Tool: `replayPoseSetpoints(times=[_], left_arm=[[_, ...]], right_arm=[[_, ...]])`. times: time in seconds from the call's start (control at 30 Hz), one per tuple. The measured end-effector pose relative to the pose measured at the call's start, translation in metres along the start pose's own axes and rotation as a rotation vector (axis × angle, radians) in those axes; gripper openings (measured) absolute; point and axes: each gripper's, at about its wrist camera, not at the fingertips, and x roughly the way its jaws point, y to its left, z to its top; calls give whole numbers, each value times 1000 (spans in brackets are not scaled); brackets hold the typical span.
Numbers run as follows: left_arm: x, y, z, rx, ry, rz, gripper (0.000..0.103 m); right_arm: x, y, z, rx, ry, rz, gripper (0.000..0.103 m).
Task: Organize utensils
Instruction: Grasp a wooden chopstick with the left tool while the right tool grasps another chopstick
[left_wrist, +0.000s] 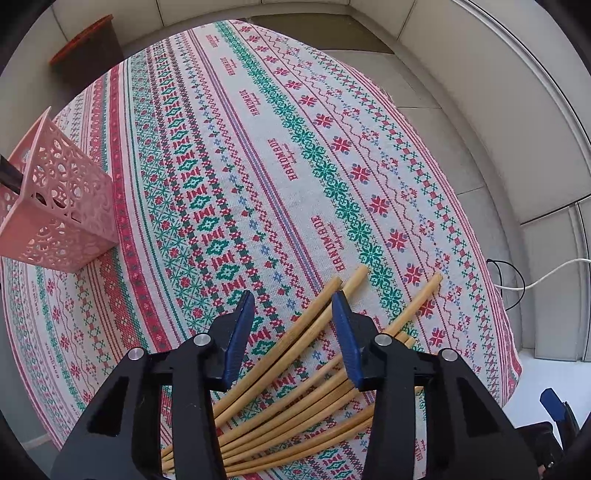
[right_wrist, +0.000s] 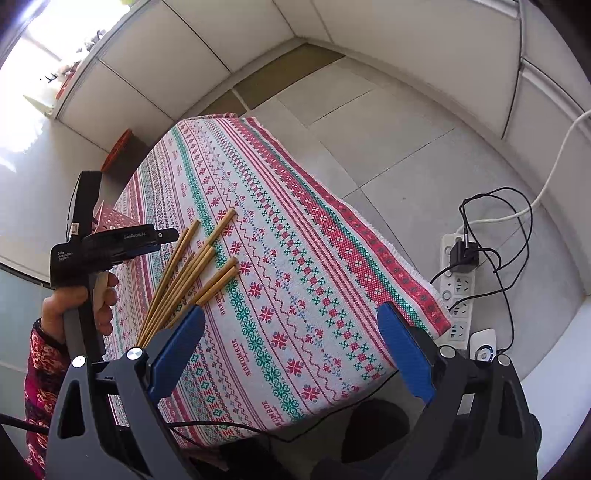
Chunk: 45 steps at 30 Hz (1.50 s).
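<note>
Several bamboo chopsticks (left_wrist: 295, 373) lie fanned out on the patterned tablecloth (left_wrist: 258, 166); they also show in the right wrist view (right_wrist: 184, 277). My left gripper (left_wrist: 293, 308) is open and hovers just above the chopsticks, holding nothing; it shows from the side in the right wrist view (right_wrist: 162, 236). A pink perforated holder (left_wrist: 62, 206) stands at the table's left, with a dark utensil handle inside. My right gripper (right_wrist: 291, 321) is wide open and empty, above the table's near right corner.
A power strip (right_wrist: 458, 288) with black and white cables lies on the tiled floor right of the table. An orange-rimmed dark bin (left_wrist: 88, 48) stands beyond the table's far left. The table edge (right_wrist: 369, 236) drops off on the right.
</note>
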Motion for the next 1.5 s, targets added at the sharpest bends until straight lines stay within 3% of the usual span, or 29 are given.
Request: replayPoseSetpoints(times=[0.17, 0.27, 0.4, 0.5, 0.67, 1.0, 1.07, 1.27, 1.33, 1.37, 1.5], left_arm=[[15, 7, 7, -1, 31, -6, 34], [20, 17, 4, 16, 34, 21, 21], [19, 23, -2, 42, 26, 19, 16], [12, 29, -10, 58, -18, 59, 12], [-35, 45, -27, 61, -130, 78, 8], [-137, 70, -77, 2, -362, 76, 7], [-148, 78, -85, -13, -386, 69, 7], [-167, 93, -96, -29, -420, 49, 7], [-168, 94, -96, -36, -425, 49, 7], [-171, 94, -99, -37, -429, 48, 7], [-184, 93, -102, -36, -459, 48, 7]], right_arm=[[4, 5, 1, -11, 8, 13, 92], [7, 13, 3, -27, 9, 13, 92], [15, 38, 17, -72, -14, -11, 92], [25, 66, 36, -88, -19, -4, 92], [61, 119, 67, -99, 39, -14, 90], [153, 184, 84, -125, 188, -112, 65], [167, 189, 85, -127, 207, -140, 61], [199, 196, 78, -142, 261, -259, 33], [200, 200, 76, -152, 227, -288, 18], [202, 201, 75, -153, 229, -293, 13], [196, 196, 76, -97, 201, -222, 11]])
